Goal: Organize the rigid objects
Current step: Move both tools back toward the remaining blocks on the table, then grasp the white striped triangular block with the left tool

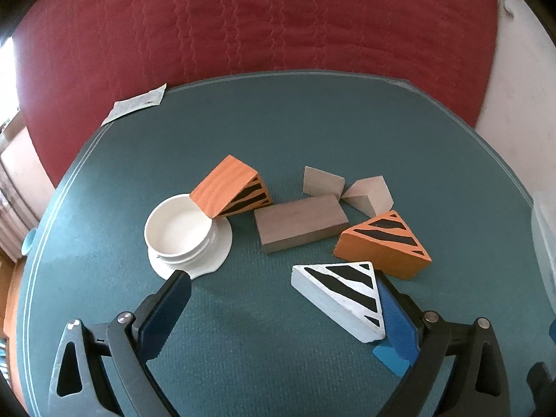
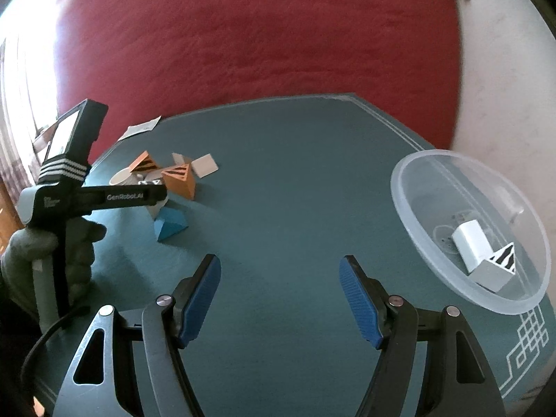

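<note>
My left gripper [image 1: 279,276] is open just above the teal mat. A white wedge with black stripes [image 1: 342,293] lies flat between its fingers, up against the right finger [image 1: 394,312]; the left finger [image 1: 170,302] stands far from it. A blue block [image 1: 391,354] lies under that right finger. Beyond are two orange striped wedges [image 1: 231,187] [image 1: 380,243], a brown bar [image 1: 299,224] and two pale wedges [image 1: 321,180] [image 1: 370,191]. My right gripper [image 2: 279,278] is open over bare mat with nothing between its fingers. To its right, a clear bowl [image 2: 434,187] holds a white striped wedge [image 2: 486,260].
A white lid [image 1: 177,231] on a white disc props up the left orange wedge. A paper slip [image 1: 135,104] lies at the mat's far left corner. A red quilt [image 1: 260,17] rises behind the table. A gloved hand [image 2: 45,260] holds the left gripper's black frame [image 2: 118,196].
</note>
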A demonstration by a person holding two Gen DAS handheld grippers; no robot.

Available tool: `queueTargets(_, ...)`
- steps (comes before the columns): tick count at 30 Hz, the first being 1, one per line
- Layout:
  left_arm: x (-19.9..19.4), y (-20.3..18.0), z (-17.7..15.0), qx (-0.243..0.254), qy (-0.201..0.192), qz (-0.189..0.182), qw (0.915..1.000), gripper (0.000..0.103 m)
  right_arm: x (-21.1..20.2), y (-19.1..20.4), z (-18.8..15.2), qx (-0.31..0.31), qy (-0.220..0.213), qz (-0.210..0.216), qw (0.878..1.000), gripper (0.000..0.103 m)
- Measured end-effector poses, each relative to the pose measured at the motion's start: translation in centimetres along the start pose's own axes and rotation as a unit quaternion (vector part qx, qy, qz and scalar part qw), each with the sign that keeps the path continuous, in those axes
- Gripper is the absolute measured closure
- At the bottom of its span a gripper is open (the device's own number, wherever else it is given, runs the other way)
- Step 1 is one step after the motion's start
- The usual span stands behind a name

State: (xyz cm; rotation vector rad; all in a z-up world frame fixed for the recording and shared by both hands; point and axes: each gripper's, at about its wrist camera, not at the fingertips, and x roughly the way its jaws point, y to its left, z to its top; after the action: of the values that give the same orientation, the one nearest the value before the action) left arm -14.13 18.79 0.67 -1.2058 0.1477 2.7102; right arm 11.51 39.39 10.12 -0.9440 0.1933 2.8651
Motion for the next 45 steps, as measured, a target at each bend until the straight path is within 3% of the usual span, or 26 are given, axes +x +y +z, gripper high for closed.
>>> queueTargets(21,-3.2,3.4,-3.8,-0.038,0.011,0.000,0.9992,0.001,0.5,1.9,1.3,-0.007,0.014,0.013,1.000,0.031)
queueTargets(45,-6.1,6.8,-6.9,-0.083,0.004,0.016,0.9964,0.001,-0.1,5.2,-1.0,-0.008,0.019,0.023,1.000,0.031)
